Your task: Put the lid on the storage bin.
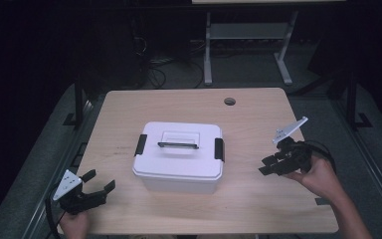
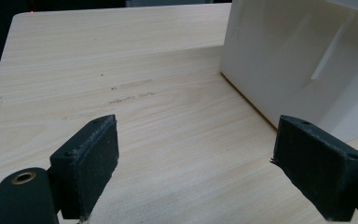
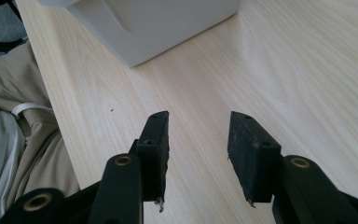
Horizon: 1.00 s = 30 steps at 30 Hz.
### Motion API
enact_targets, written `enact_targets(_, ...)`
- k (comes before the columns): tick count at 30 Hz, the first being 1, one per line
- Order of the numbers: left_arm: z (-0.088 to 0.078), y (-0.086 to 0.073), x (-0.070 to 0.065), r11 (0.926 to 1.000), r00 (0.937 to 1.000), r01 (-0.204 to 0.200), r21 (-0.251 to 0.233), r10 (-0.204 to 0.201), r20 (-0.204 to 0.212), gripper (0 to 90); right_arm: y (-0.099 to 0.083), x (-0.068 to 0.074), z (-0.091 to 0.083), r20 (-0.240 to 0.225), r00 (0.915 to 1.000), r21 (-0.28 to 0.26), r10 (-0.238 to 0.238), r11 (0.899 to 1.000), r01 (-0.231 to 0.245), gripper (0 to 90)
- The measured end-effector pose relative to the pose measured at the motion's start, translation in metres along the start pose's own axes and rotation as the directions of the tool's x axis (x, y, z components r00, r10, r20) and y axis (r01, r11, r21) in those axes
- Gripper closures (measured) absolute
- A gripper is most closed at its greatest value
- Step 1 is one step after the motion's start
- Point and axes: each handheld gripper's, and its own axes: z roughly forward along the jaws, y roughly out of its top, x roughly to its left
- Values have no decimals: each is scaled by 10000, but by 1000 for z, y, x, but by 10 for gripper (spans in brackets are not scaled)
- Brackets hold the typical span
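Observation:
A white plastic storage box (image 1: 179, 157) with a lid, a black top handle (image 1: 178, 145) and black side latches (image 1: 219, 149) stands in the middle of the wooden table (image 1: 248, 114). My left gripper (image 1: 99, 181) rests near the front left corner of the table, jaws wide open and empty, pointing toward the box (image 2: 303, 60). My right gripper (image 1: 264, 165) hovers to the right of the box, jaws partly apart with nothing between them. A corner of the box (image 3: 154, 23) lies ahead of its fingertips (image 3: 156, 135).
A round cable hole (image 1: 230, 101) sits near the table's far edge. A second desk frame (image 1: 248, 45) stands behind on the dark floor. The person's clothing (image 3: 14, 135) is past the table's near edge. Bare tabletop surrounds the box on all sides.

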Motion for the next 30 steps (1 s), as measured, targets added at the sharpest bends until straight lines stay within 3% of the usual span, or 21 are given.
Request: enact_targets(30, 0, 0, -2, 10000, 10000, 16, 27, -16, 26, 130, -45, -8, 12, -159, 9967, -220, 795, 9966, -798, 564)
